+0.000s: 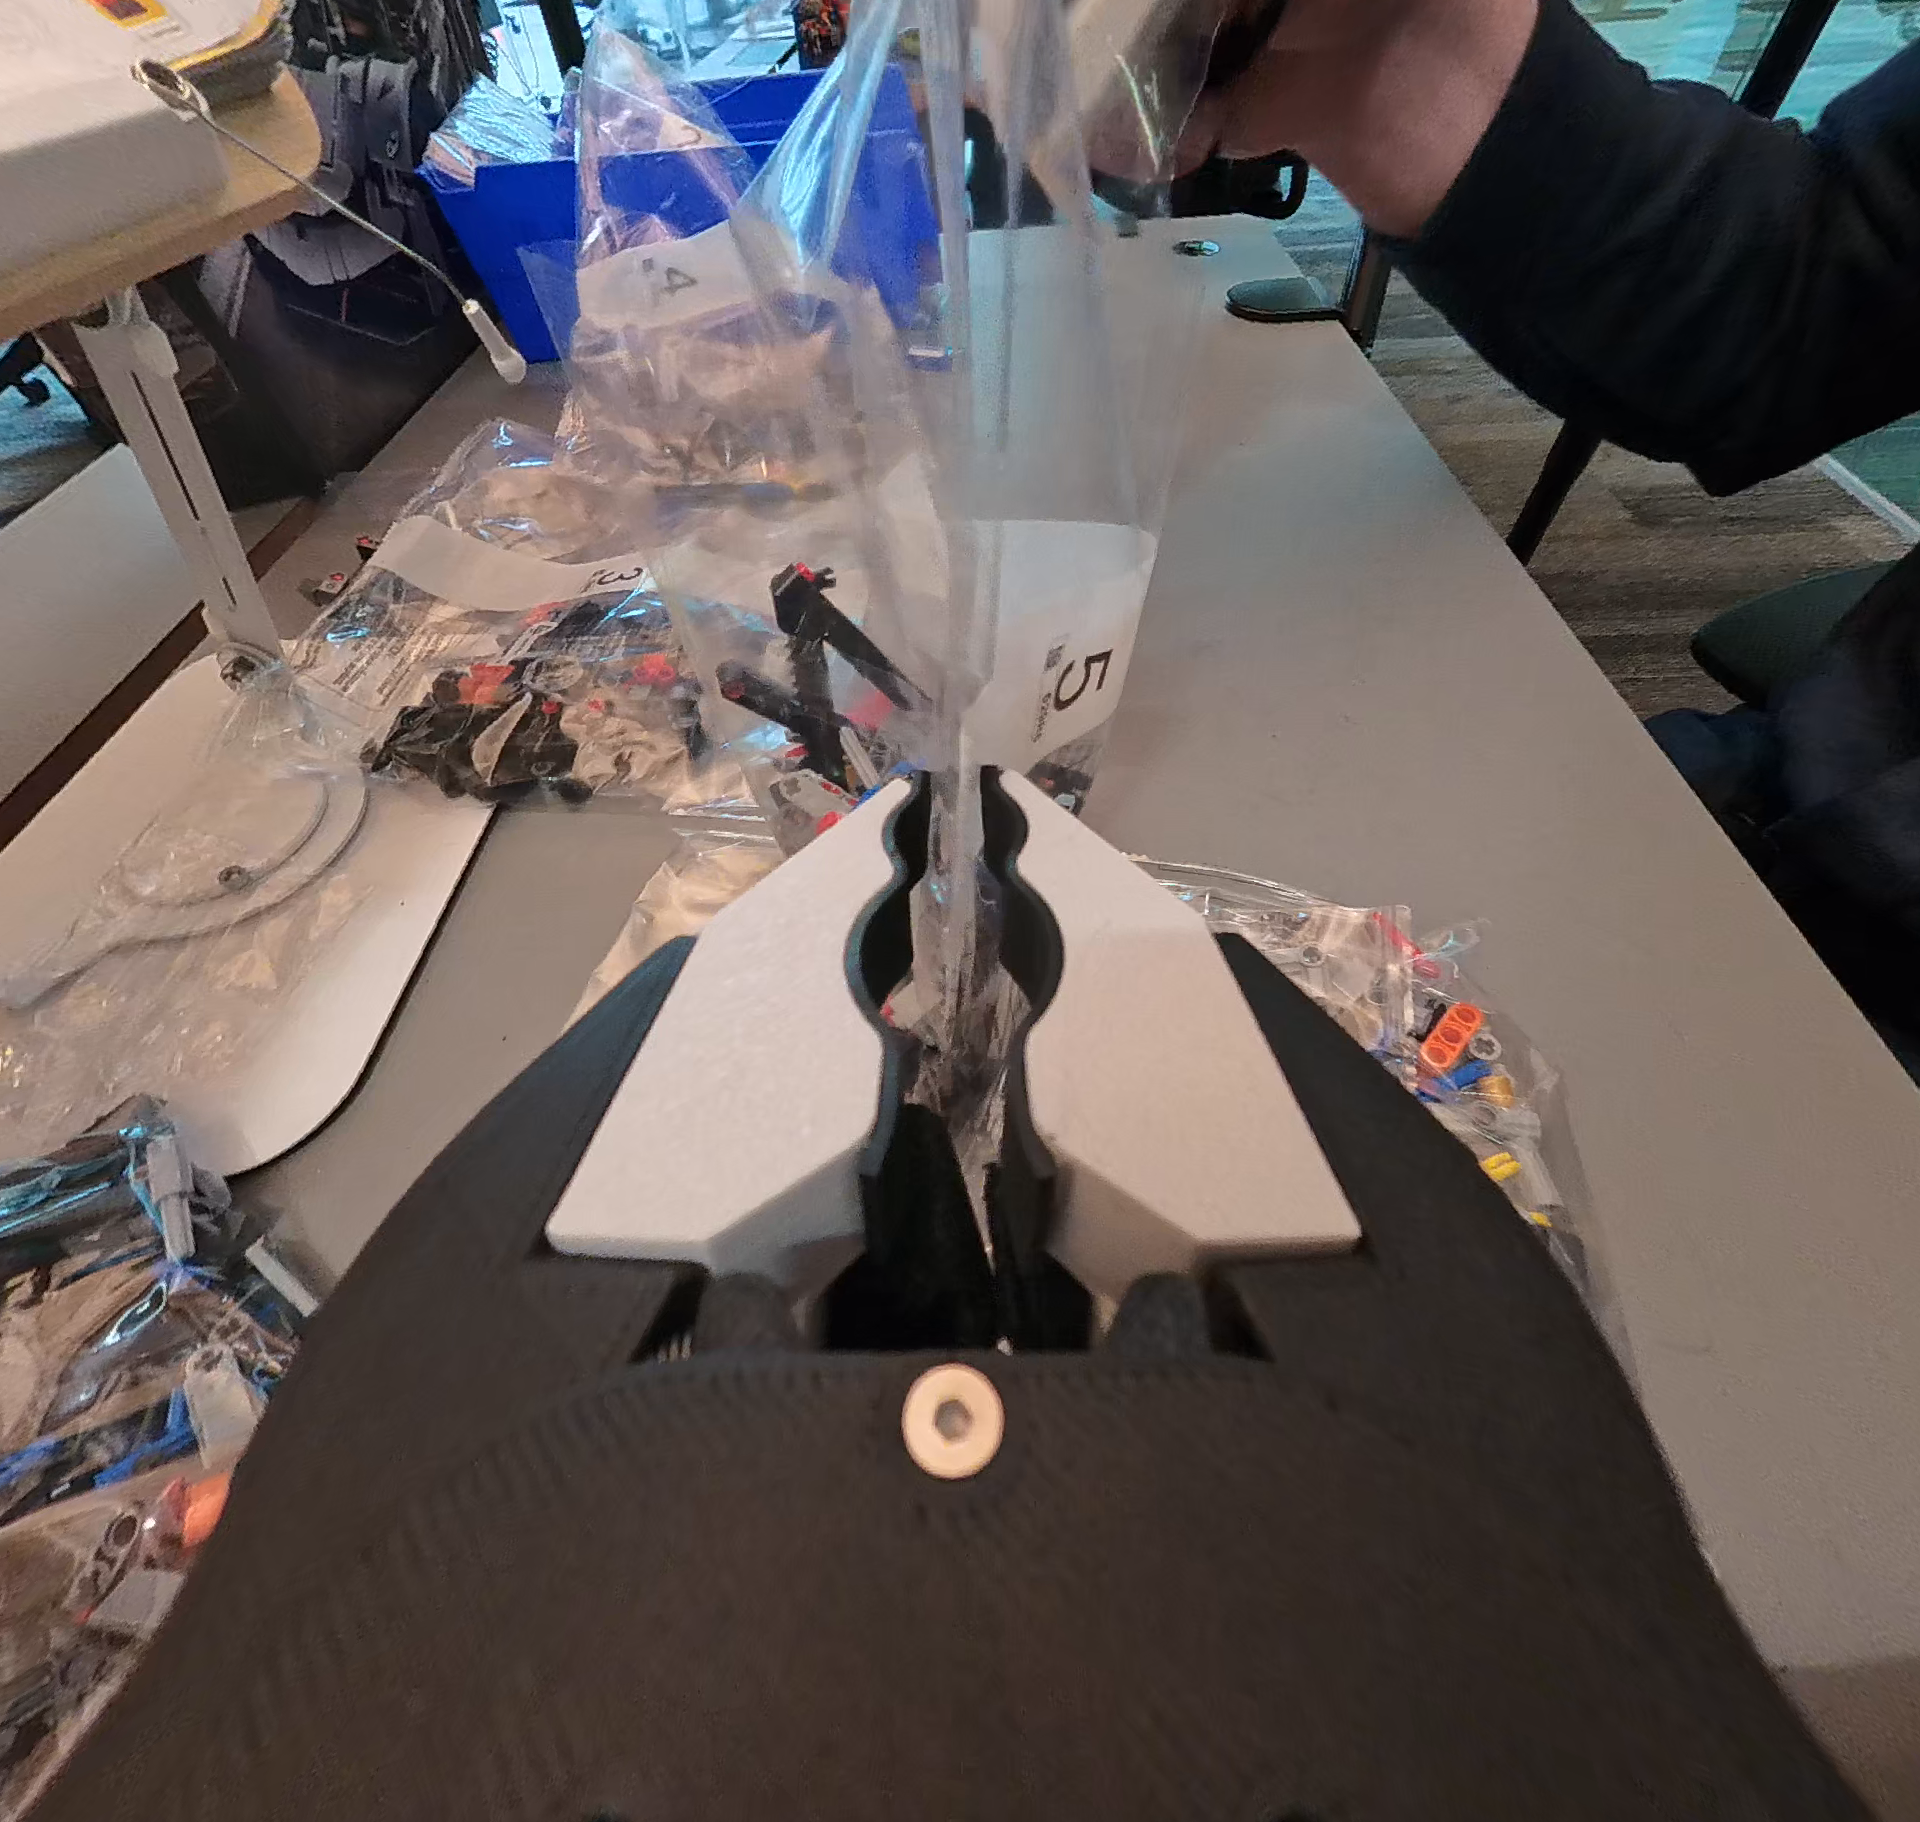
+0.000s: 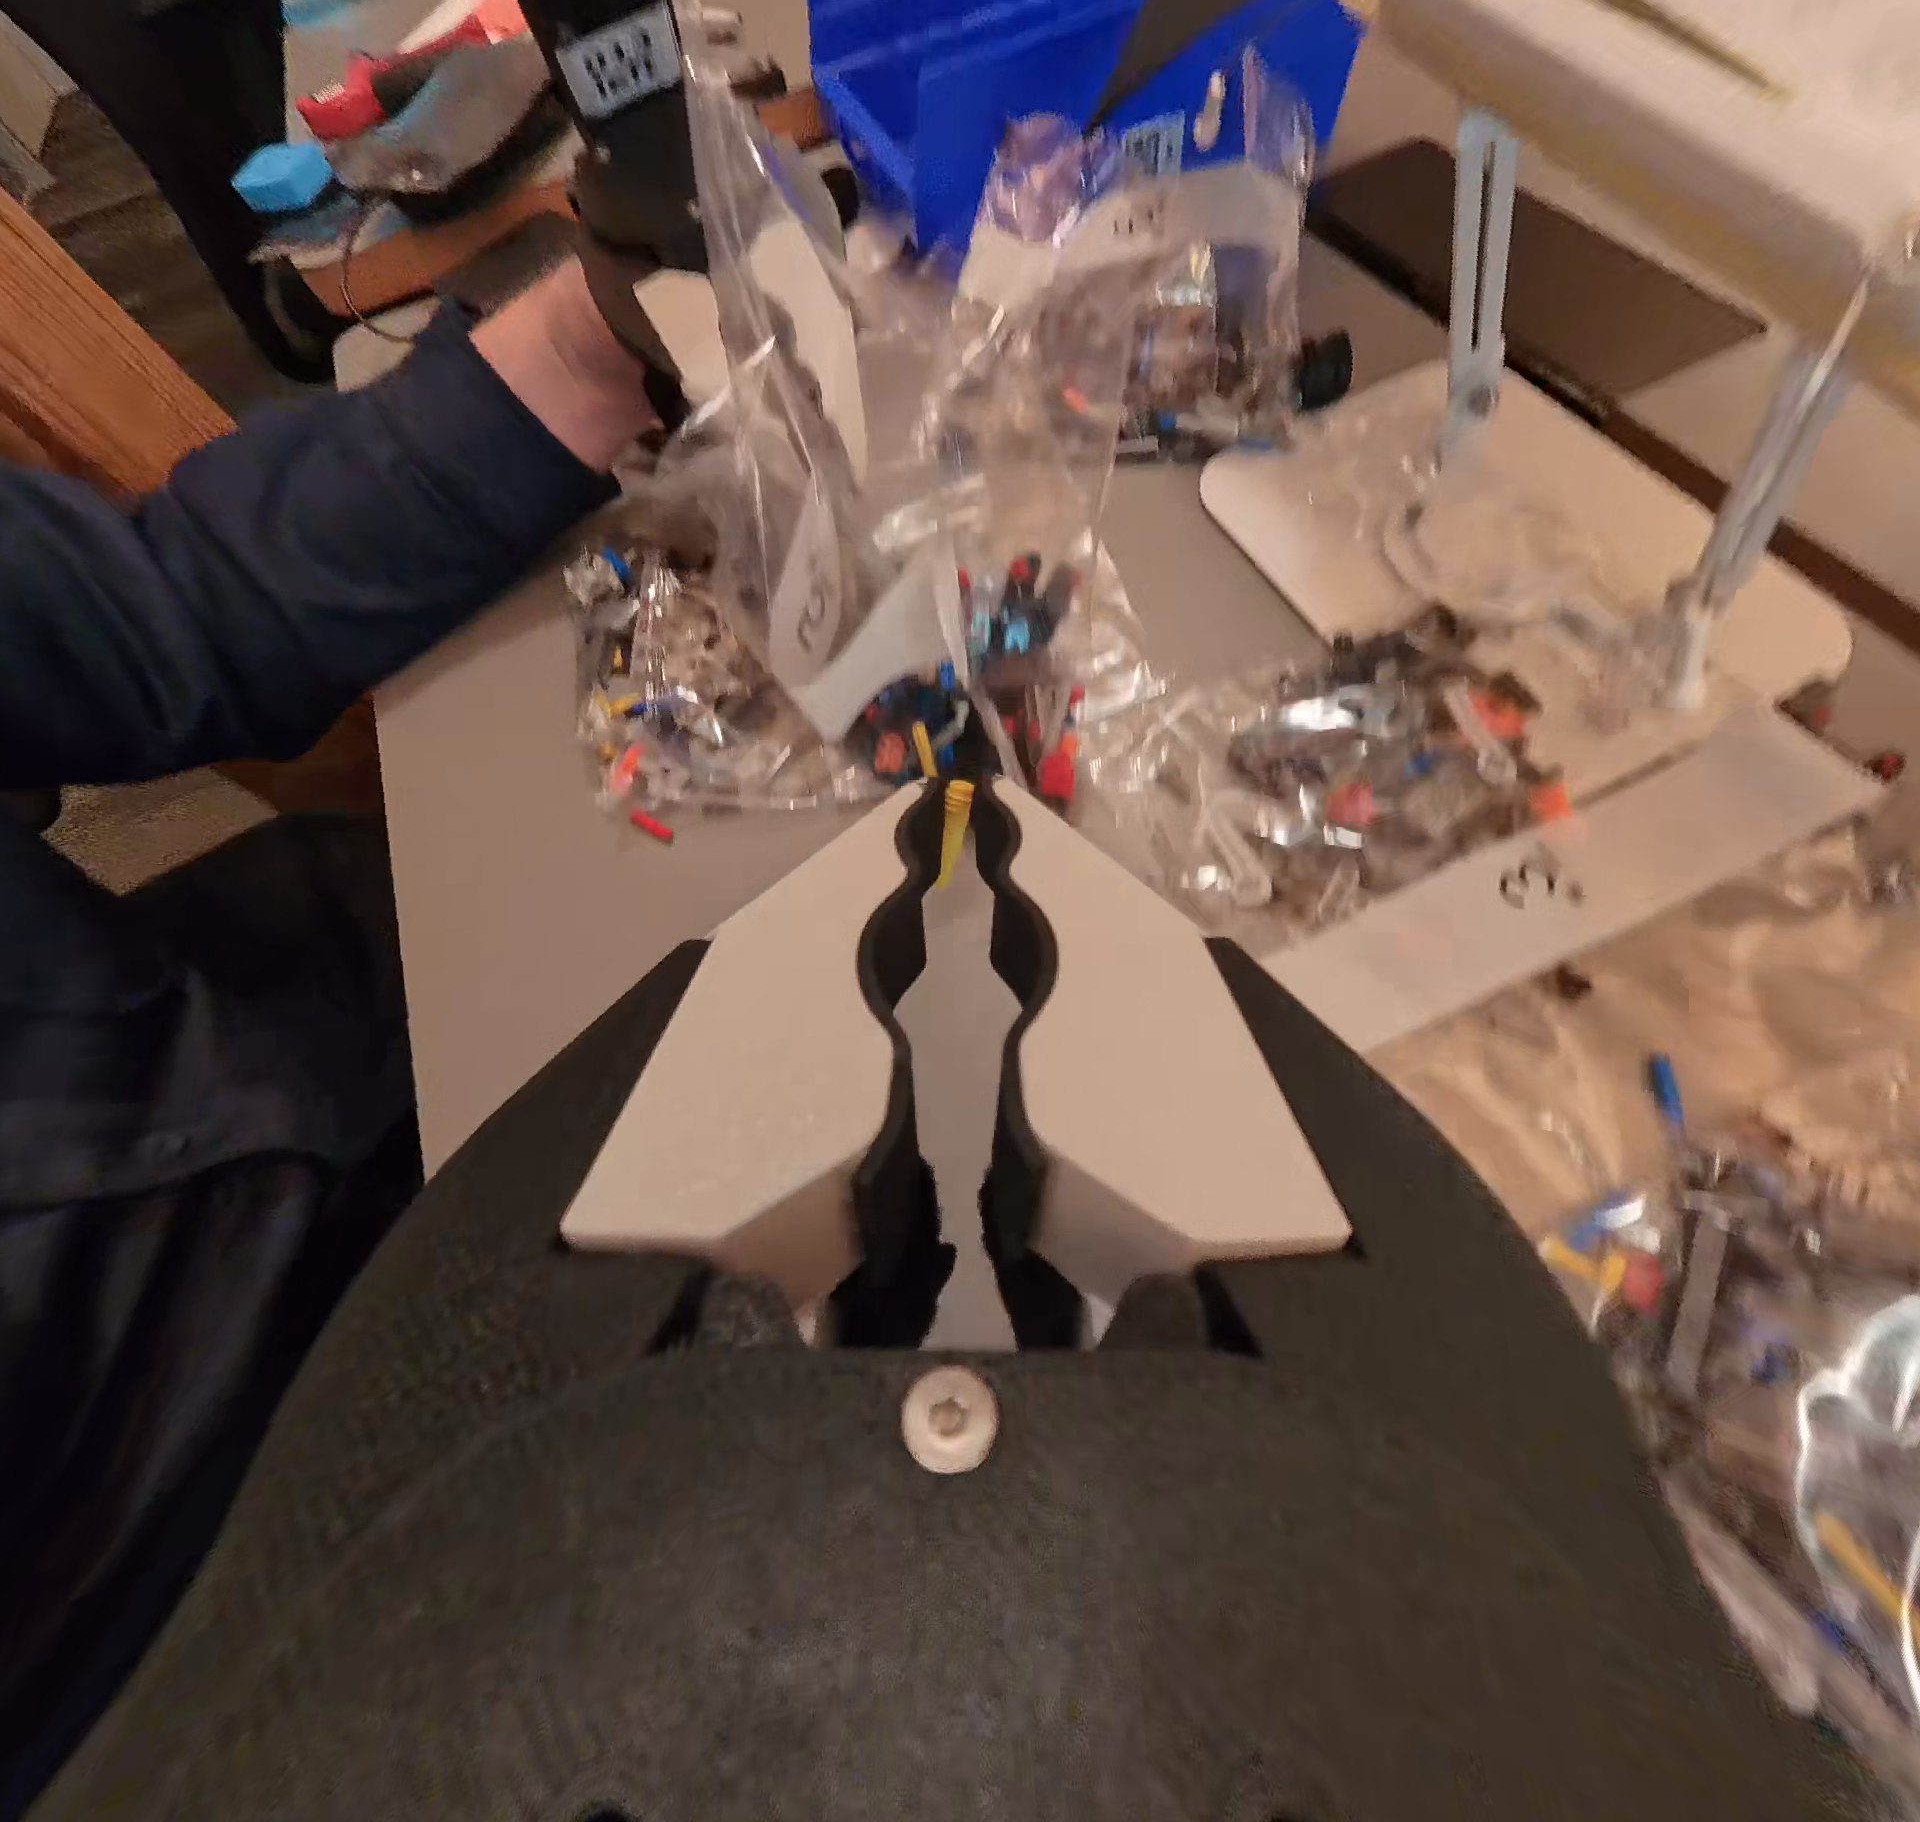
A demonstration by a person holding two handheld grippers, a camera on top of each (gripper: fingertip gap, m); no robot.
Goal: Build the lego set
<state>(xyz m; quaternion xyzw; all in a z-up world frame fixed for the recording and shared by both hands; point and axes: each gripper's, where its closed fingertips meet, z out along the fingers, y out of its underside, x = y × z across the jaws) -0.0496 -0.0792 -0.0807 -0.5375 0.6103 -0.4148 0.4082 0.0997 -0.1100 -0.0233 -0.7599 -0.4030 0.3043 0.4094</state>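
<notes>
The clear parts bag [image 1: 914,484] is held stretched above the grey table [image 1: 1403,733], its long axis running steeply upward from the left gripper [image 1: 951,796] at its lower end to the right gripper [image 1: 1164,16] at its upper end. In the left wrist view the plastic is seen pinched between the two grey fingers [image 1: 758,1045], which are drawn nearly together on the film; dark pieces are gathered in the bag just ahead of the tips. The upper end is seen bunched against the right gripper, gripped by a hand [image 1: 1392,58] in a dark sleeve, at the top of that view.

In the right wrist view, which is blurred, the bag [image 2: 935,442] is found directly ahead of the right gripper [image 2: 956,785], with coloured pieces collected near the tips. The jaws are seen close together with a narrow gap, and a small yellow piece [image 2: 954,832] lies between the tips; whether film is caught there cannot be told with certainty from this view alone.

The bag is judged to be at the opening stage, so the coming move turns on the two grips being pulled apart along that steep axis. Other sealed bags [image 1: 499,671] are left lying on the table, and a blue bin [image 1: 520,214] is seen beyond.
</notes>
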